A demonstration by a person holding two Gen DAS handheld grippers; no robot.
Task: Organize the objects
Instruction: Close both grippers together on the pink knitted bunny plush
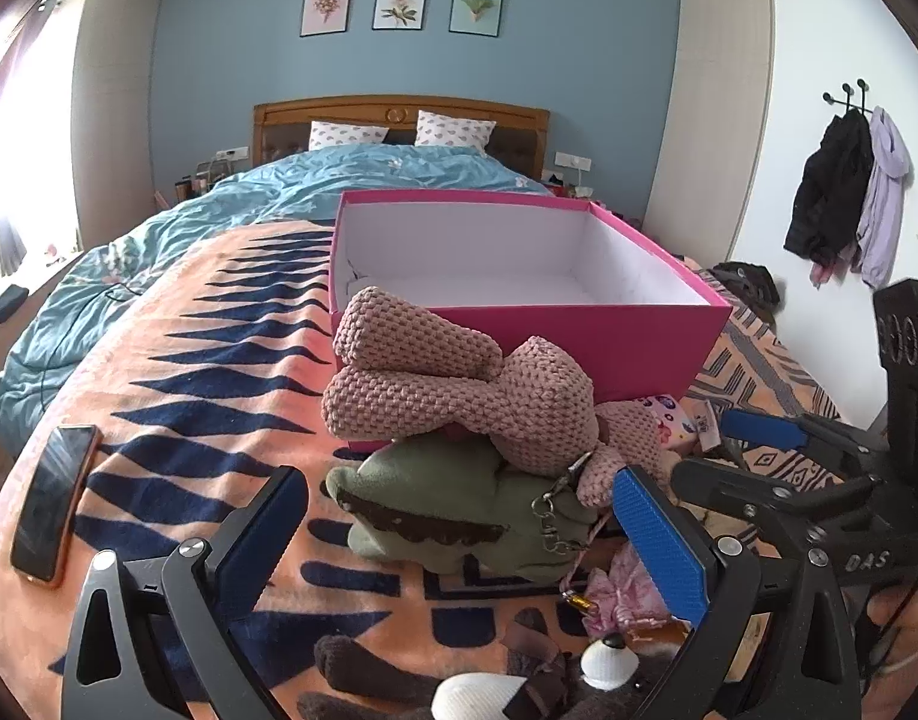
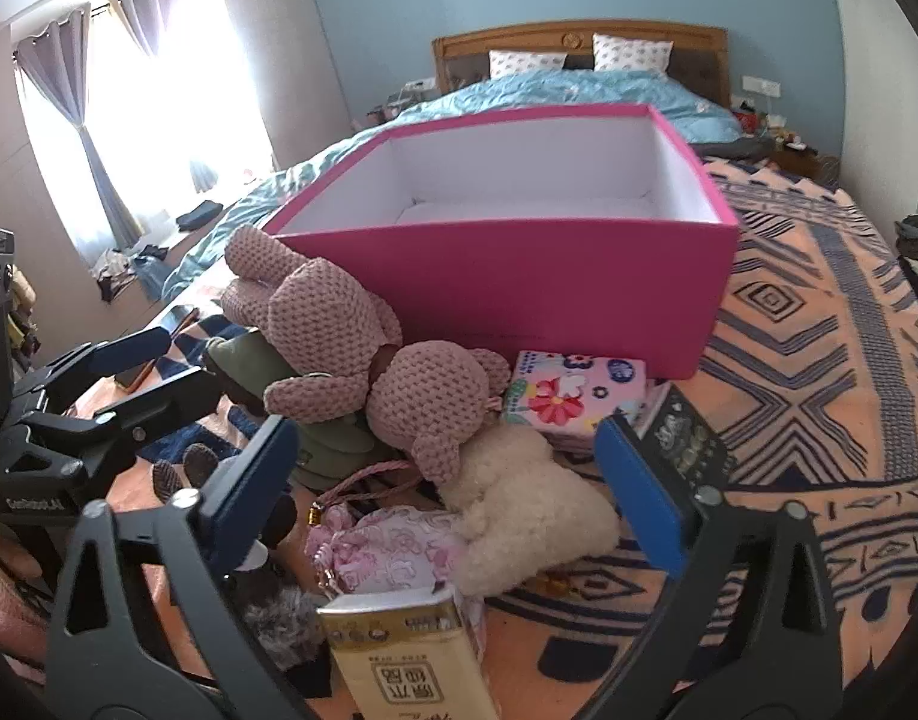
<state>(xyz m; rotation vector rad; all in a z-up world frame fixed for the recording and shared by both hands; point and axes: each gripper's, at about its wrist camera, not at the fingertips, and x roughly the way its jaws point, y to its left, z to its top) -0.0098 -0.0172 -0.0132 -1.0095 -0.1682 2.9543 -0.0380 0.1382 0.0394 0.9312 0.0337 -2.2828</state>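
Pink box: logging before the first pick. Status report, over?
Left gripper, right gripper both open, holding nothing. Pink box empty on bed. Knitted pink bunny atop green plush, leaning against box front.

We see three framed prints [image 1: 401, 5] on the blue wall, jackets [image 1: 848, 192] on hooks (right side), and curtains [image 2: 87, 114] by the window.

Pink box [image 2: 507, 294] open-topped; toy pile [image 2: 363, 372] in front.
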